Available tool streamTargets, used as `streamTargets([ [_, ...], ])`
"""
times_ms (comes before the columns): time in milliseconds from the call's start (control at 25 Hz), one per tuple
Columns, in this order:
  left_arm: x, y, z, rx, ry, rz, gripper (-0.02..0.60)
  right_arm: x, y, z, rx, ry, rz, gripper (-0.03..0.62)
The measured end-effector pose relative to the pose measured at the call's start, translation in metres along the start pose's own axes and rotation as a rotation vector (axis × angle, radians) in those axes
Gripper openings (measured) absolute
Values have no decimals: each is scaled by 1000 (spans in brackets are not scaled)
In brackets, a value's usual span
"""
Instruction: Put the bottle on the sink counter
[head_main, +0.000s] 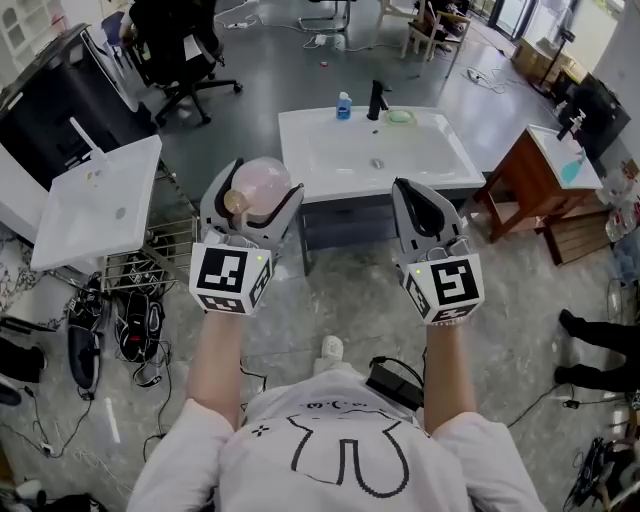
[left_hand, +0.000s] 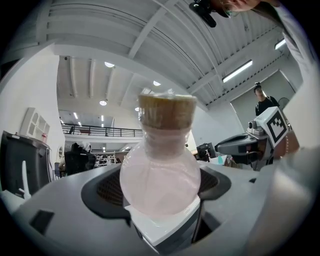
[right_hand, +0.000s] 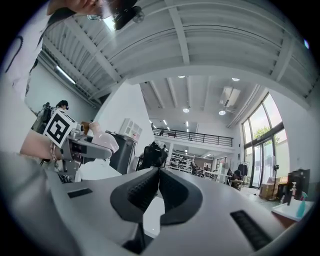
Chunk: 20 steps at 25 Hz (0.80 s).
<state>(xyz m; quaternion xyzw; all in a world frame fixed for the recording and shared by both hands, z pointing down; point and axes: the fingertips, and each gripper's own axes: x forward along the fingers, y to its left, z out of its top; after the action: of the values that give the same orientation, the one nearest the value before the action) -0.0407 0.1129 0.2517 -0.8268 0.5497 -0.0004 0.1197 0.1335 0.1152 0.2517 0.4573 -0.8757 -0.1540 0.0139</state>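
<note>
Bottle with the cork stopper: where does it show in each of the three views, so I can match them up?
Head view: the bottle is left of centre, clamped in the left gripper, short of the sink counter.
Left gripper view: bottle dead centre, between the jaws.
Right gripper view: bottle far left, small.
Shared landmark: the black office chair, seemingly in all three.

Premises: open-plan test lab or workshop hall. Evidence: freestanding sink units (head_main: 300, 130) on a bare concrete floor (head_main: 330, 300), loose cables (head_main: 150, 345), office chair (head_main: 170, 45), high ribbed ceiling (right_hand: 210, 45), mezzanine railing (right_hand: 195, 135), tall glazing (right_hand: 260, 145).
</note>
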Motion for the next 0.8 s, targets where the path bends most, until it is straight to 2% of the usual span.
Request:
streamTargets([
  [160,46,7,-6,-6,4,22,402,33,-33,-13,4,-5,24,29],
  [400,90,18,-17,1,6,51,402,72,-60,-29,1,-12,67,29],
  [800,126,38,-39,1,28,69,402,110,-74,-53,23,3,87,29],
])
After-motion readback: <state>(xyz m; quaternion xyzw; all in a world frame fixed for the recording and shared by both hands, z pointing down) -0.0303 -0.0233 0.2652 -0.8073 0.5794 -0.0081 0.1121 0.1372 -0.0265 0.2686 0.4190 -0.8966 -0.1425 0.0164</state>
